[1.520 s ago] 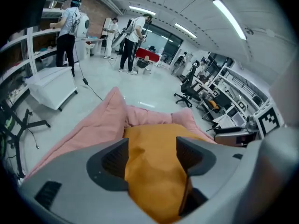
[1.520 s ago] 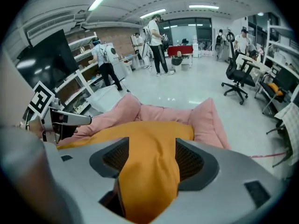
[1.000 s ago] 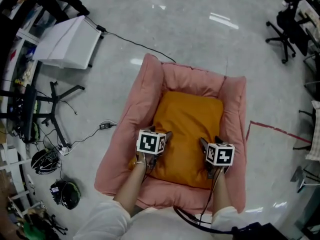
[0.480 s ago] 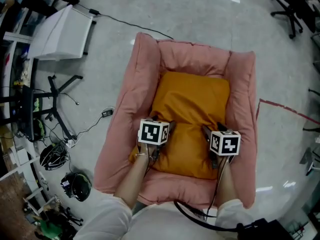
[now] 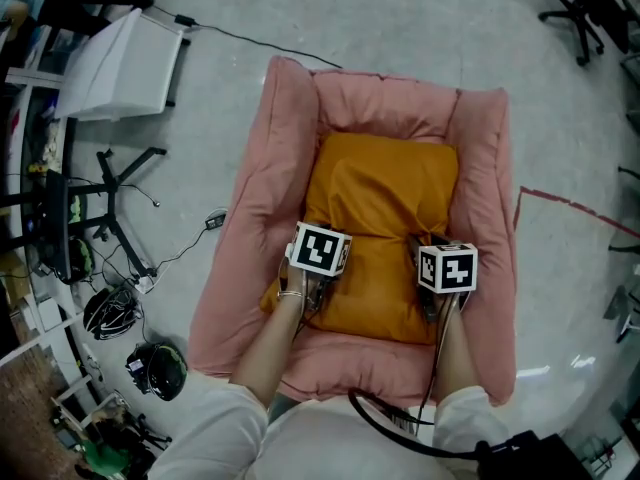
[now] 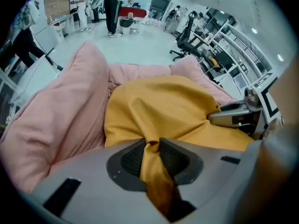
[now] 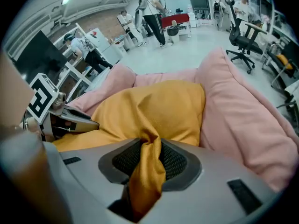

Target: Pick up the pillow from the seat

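Pillow (image 5: 385,218): orange, in the middle of the pink seat (image 5: 250,228)
Left gripper (image 6: 150,146): jaws just closed, pinching a fold at its 7 o'clock
Right gripper (image 7: 150,143): same, pinching at 5 o'clock
Feel: likely soft, light, floppy; a thin fold may slip, grab more

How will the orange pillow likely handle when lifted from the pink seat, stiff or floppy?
The pillow is probably floppy: fabric bunches into folds where the left gripper and right gripper, jaws just closing, pinch it. Likely light, looking puffy. May sag between grips.
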### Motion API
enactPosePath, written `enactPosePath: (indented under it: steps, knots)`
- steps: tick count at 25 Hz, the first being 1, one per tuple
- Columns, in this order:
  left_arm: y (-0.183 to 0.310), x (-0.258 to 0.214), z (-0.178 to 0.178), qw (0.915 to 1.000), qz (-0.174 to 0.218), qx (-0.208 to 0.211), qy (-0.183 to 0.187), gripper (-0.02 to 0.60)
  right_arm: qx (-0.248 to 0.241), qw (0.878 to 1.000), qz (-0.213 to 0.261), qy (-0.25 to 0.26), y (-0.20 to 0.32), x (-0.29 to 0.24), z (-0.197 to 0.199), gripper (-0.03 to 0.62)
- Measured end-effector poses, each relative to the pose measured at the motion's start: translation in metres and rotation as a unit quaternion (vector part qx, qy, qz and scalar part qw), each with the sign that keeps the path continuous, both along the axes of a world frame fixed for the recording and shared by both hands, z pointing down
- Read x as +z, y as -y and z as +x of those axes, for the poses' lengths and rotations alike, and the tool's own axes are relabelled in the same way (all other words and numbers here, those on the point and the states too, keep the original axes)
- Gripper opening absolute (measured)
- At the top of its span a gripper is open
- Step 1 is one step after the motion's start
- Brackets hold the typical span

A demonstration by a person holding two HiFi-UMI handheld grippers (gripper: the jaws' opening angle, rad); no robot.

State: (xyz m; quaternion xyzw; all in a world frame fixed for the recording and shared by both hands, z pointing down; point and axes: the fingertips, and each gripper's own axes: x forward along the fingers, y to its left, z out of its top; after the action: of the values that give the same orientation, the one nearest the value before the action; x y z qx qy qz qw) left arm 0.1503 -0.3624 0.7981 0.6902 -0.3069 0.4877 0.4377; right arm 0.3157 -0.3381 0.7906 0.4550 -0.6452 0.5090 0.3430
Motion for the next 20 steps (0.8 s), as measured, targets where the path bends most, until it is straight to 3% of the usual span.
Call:
enactPosePath:
  steps: [6, 13, 20]
  knots:
    - [-0.003, -0.029, -0.002, 0.9995, 0.016, 0.011, -0.023, 0.028, -0.028, 0.999, 0.025, -0.022, -0.003, -0.029, -0.010, 0.049]
    - [0.000, -0.045, 0.002, 0.9977, 0.051, -0.011, -0.043, 0.023, -0.022, 0.998, 0.061, -0.019, -0.001, -0.037, -0.003, 0.038]
    - [0.017, -0.092, -0.003, 0.9931, 0.084, -0.040, -0.072, 0.023, -0.019, 0.993, 0.115, -0.022, 0.020, -0.095, -0.004, 0.038]
